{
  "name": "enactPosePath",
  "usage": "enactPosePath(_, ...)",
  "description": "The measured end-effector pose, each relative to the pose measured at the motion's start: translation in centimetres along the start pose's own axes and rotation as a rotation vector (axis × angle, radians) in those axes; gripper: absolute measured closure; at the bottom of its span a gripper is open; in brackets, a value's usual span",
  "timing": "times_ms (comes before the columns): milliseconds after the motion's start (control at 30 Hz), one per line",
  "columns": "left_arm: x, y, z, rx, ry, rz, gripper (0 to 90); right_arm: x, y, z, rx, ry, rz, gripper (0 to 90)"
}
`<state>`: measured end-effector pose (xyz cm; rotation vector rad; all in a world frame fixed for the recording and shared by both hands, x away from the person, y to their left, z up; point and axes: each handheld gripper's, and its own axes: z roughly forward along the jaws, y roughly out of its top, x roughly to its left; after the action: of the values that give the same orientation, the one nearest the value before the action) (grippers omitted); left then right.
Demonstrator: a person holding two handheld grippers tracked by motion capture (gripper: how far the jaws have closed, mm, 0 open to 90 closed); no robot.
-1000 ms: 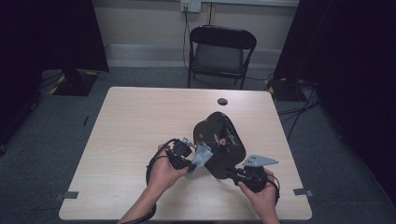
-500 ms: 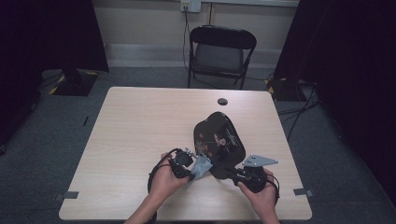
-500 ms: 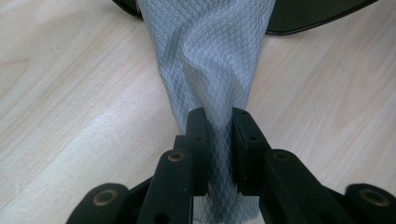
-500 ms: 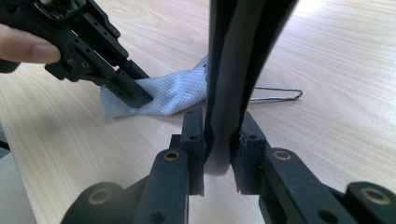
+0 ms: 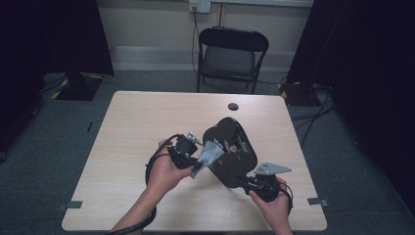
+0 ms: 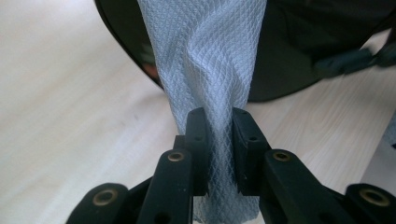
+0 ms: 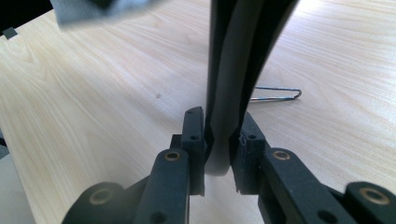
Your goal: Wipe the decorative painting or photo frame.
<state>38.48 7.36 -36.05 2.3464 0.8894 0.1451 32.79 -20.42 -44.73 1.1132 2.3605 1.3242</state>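
A black frying pan (image 5: 230, 147) is held tilted above the light wooden table (image 5: 137, 122), right of centre. My right gripper (image 5: 257, 183) is shut on its black handle (image 7: 231, 70), which runs up between the jaws. My left gripper (image 5: 188, 149) sits at the pan's left side, shut on a grey-white mesh cloth (image 5: 208, 156). In the left gripper view the cloth (image 6: 205, 60) stretches from the pinching pads (image 6: 196, 135) up onto the dark pan (image 6: 299, 51).
A small black round disc (image 5: 233, 106) lies near the table's far edge. A black folding chair (image 5: 232, 54) stands beyond the table. A thin metal wire loop (image 7: 275, 95) rests on the tabletop behind the handle. Bare tabletop spreads to the left.
My left gripper dipped toward the near edge with the cloth, then rose back up along the pan's left side. The right gripper and the pan stayed put.
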Motion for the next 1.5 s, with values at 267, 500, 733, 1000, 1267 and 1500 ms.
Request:
enactPosePath(267,-0.6,3.9,-4.1,-0.094,0.014,0.027,78.5,0.0,0.0,0.0,0.0,-0.003,-0.001,78.0)
enactPosePath(500,-1.1,4.9,-3.9,-0.075,0.03,0.045,78.5,0.0,0.0,0.0,0.001,-0.003,0.0,78.0)
enactPosePath(733,-0.9,3.6,-2.0,-0.053,0.003,0.032,78.6,0.0,0.1,0.0,0.005,-0.004,-0.001,78.0)
enactPosePath(1000,-0.8,1.6,0.3,-0.017,-0.022,0.013,78.6,0.0,0.1,0.0,0.006,-0.006,-0.002,78.0)
enactPosePath(1267,-0.9,-0.2,2.9,0.037,-0.018,0.016,78.6,0.0,0.1,0.0,0.007,-0.007,-0.003,78.0)
enactPosePath(1500,-1.2,-1.7,5.3,0.093,-0.022,0.008,78.6,0.0,0.1,0.0,0.007,-0.006,-0.004,78.0)
